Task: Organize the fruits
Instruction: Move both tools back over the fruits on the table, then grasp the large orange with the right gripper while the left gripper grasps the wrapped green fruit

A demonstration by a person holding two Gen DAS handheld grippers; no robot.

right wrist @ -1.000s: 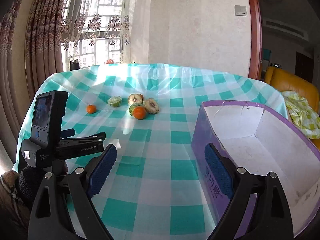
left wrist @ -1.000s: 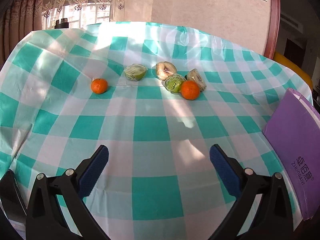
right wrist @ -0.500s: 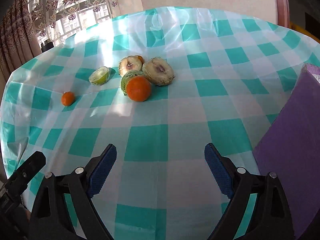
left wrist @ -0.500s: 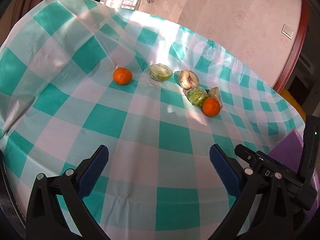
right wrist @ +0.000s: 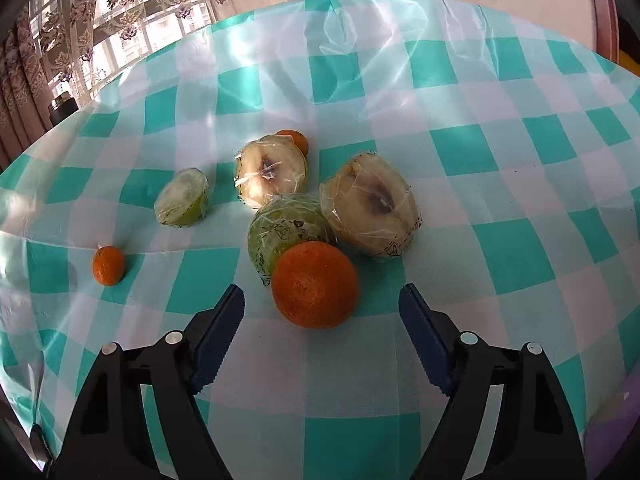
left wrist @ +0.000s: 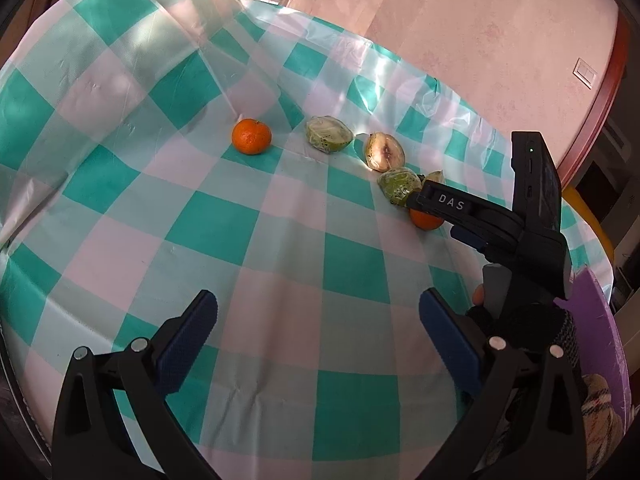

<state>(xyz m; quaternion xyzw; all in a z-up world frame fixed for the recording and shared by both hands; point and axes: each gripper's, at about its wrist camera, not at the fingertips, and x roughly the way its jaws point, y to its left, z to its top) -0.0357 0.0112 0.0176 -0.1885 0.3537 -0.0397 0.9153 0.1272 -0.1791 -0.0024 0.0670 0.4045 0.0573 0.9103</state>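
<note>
My right gripper [right wrist: 322, 304] is open, its blue pads just short of a large orange [right wrist: 315, 284] that sits between them. Behind the orange lie a wrapped green fruit half [right wrist: 286, 228], two wrapped pale halves [right wrist: 374, 210] [right wrist: 270, 176], a wrapped lime-green half [right wrist: 183, 203], a small orange [right wrist: 108, 265] at left and another orange [right wrist: 294, 139] at the back. My left gripper [left wrist: 316, 328] is open and empty above the checked cloth, well short of a small orange [left wrist: 251, 136] and the wrapped halves [left wrist: 329, 134]. The right gripper body [left wrist: 496, 224] covers part of the large orange [left wrist: 426, 220].
A teal-and-white checked cloth [left wrist: 248, 236] covers the round table. A purple box [left wrist: 604, 340] stands at the table's right edge. A window with curtains [right wrist: 120, 20] is behind the table, with a dark jar [right wrist: 62, 108] at the far edge.
My right gripper has moved forward, close to the large orange. My left gripper has moved closer to the table, so the right gripper now shows at its right.
</note>
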